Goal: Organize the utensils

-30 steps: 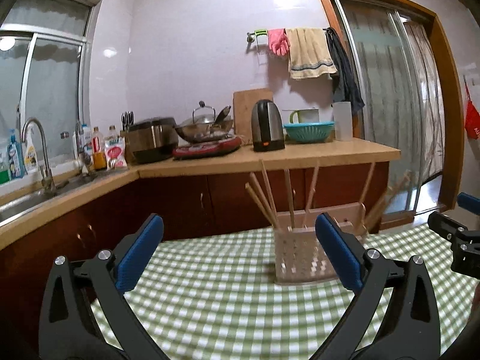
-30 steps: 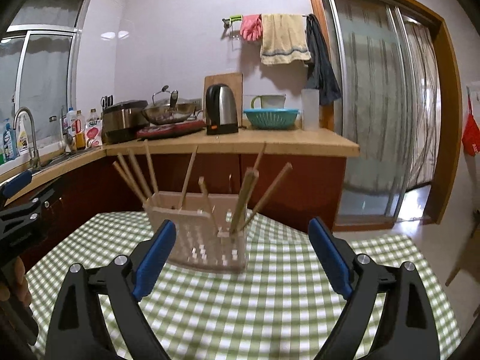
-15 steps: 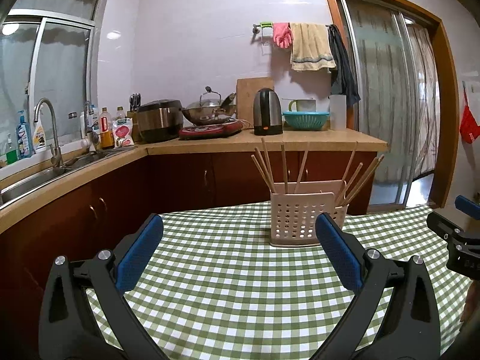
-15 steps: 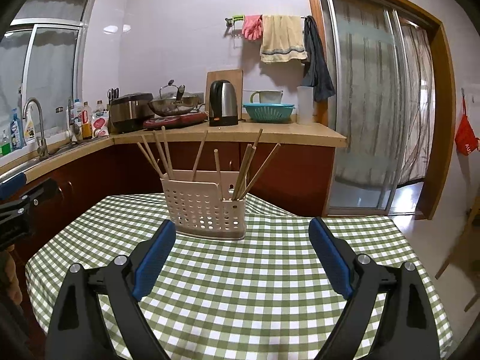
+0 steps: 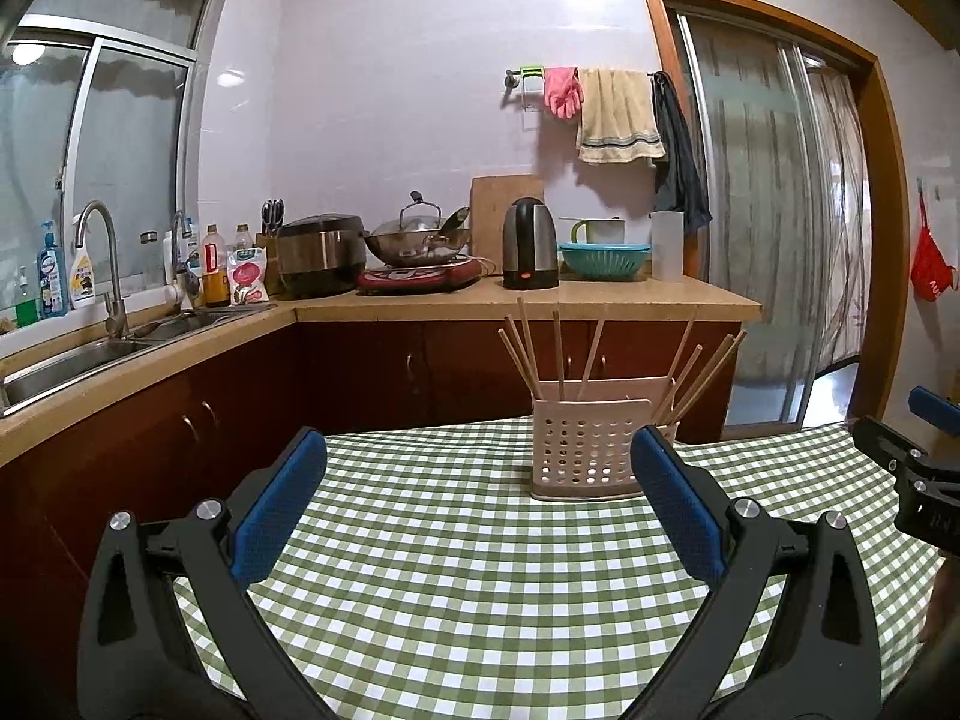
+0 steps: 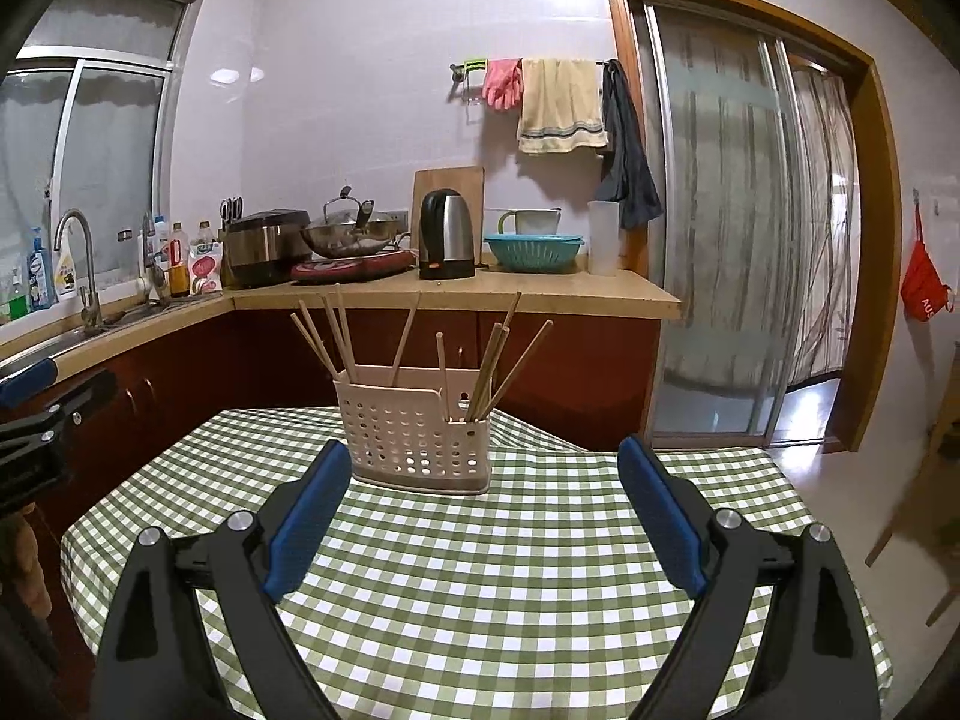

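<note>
One pale perforated utensil holder (image 6: 414,429) is standing upright on the worktop (image 6: 480,576), which is wearing a green-and-white checked cloth, and it is sitting toward the far edge of that cloth. Nine wooden chopsticks (image 6: 336,339) are leaning out of the holder in the right wrist view: about four fanning from its left compartment, one short stick near its middle, and about four crossing in its lower right compartment, though the exact split is hard to tell. The left tool (image 5: 477,495) is hovering in front of the holder with its two blue pads spread wide and nothing between them; the holder is appearing just left of its right pad. The right tool (image 6: 483,507) is likewise hanging before the holder, its two pads spread apart and gripping nothing, the holder rising just beyond its left pad. Compared with a second ago, both tools are sitting farther back from the holder, which is looking smaller and more upright in each view, with more checked cloth showing ahead of it.
</note>
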Demonstrator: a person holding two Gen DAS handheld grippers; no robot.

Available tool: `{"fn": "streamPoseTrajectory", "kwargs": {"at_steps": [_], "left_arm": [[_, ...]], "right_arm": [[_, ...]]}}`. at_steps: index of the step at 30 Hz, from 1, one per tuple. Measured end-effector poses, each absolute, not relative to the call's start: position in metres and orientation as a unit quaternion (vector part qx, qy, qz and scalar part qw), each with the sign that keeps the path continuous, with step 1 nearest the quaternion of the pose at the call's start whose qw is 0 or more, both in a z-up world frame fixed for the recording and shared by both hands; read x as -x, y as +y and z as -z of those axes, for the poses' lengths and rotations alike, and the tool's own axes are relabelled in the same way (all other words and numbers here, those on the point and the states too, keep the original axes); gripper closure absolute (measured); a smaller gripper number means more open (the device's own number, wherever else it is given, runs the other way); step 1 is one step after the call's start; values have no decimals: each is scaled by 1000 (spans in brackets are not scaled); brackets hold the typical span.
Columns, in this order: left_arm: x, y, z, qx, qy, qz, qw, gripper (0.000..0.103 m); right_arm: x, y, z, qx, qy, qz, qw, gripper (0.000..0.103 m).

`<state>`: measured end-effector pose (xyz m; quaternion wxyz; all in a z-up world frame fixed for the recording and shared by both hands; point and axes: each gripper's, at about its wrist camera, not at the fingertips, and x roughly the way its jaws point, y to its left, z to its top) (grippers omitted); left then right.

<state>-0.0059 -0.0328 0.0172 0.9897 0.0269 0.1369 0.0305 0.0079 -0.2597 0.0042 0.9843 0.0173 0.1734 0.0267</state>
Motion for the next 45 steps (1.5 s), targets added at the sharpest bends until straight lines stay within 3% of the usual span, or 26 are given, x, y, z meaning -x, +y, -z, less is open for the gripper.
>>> {"fn": "streamPoseTrajectory", "kwargs": {"at_steps": [45], "left_arm": [[7, -29, -19, -3, 136, -15, 991, 4]], "right_arm": [[-5, -261, -5, -18, 172, -23, 985, 15]]}}
